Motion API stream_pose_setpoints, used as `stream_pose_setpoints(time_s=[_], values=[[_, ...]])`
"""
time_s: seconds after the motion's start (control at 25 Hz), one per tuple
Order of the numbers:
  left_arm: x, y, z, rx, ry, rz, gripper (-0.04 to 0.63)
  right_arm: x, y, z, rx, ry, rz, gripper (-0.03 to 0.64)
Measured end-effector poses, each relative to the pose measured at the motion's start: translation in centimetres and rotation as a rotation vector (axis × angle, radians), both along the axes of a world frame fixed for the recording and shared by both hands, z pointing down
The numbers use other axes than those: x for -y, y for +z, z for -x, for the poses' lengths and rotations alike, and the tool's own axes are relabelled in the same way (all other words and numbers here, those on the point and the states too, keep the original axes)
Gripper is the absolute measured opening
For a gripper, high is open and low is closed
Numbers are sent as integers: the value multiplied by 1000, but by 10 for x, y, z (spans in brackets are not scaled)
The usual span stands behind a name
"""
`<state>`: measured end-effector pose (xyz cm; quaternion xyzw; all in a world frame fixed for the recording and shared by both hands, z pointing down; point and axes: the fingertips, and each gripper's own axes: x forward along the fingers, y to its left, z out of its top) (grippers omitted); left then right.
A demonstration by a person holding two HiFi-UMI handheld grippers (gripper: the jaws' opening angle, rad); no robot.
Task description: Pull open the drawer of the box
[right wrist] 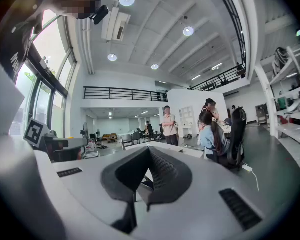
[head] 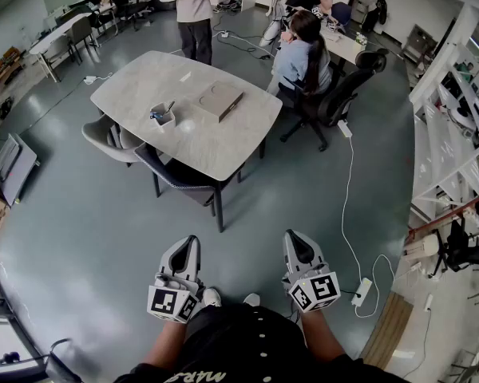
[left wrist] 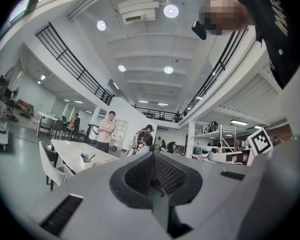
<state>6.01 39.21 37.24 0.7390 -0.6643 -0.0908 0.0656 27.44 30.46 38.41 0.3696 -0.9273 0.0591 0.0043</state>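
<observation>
The floor (head: 80, 214) is smooth grey with a dull sheen, and windows and lamps reflect in it. On it stands the table (head: 136, 82), a pale, stone-look slab with rounded corners on thin dark legs. Two chairs are tucked at its near edge: a light grey shell chair (head: 104, 138) at 8 o'clock of the top and a dark padded chair (head: 176, 175) at 6 o'clock.

The box (head: 219, 100) lies flat near the table's middle. It is low, squarish and matte tan with crisp edges. Its drawer front cannot be made out at this range.

The left claw (head: 193, 239) and the right claw (head: 290, 234) are held level, side by side over bare floor, at 6 o'clock of the table and well apart from it. Each has a pale grey plastic shell, dark ribbed pads and a marker cube at the back. Both are closed with nothing between the pads, which meet in a ridge in each gripper view. The box sits at about 12 o'clock from the left claw and 11 o'clock from the right, well apart from both.

A small white square holder (head: 163, 116) with dark pens stands at 8 o'clock of the box, near it but not touching.
</observation>
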Motion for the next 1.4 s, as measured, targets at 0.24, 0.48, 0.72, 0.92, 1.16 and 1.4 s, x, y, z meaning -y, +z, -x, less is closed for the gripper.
stream_pose_setpoints(time_s=[0.24, 0.48, 0.72, 0.92, 1.16, 1.4], values=[[1, -1, 1, -11, -3, -2, 17, 1, -2, 2, -2, -7, -2, -3], [1, -4, 4, -3, 15, -5, 17, 1, -5, 9, 1, -7, -3, -3], [-4, -14, 10, 34, 49, -52, 15, -1, -6, 20, 13, 13, -14, -3], [-14, -17, 21, 85, 90, -69, 17, -6, 2, 34, 12, 38, 2, -3], [-16, -14, 43, 56, 106, -78, 17, -14, 2, 50, 29, 65, 10, -3], [4, 4, 55, 60, 94, -11, 17, -1, 8, 56, 13, 76, 27, -3]])
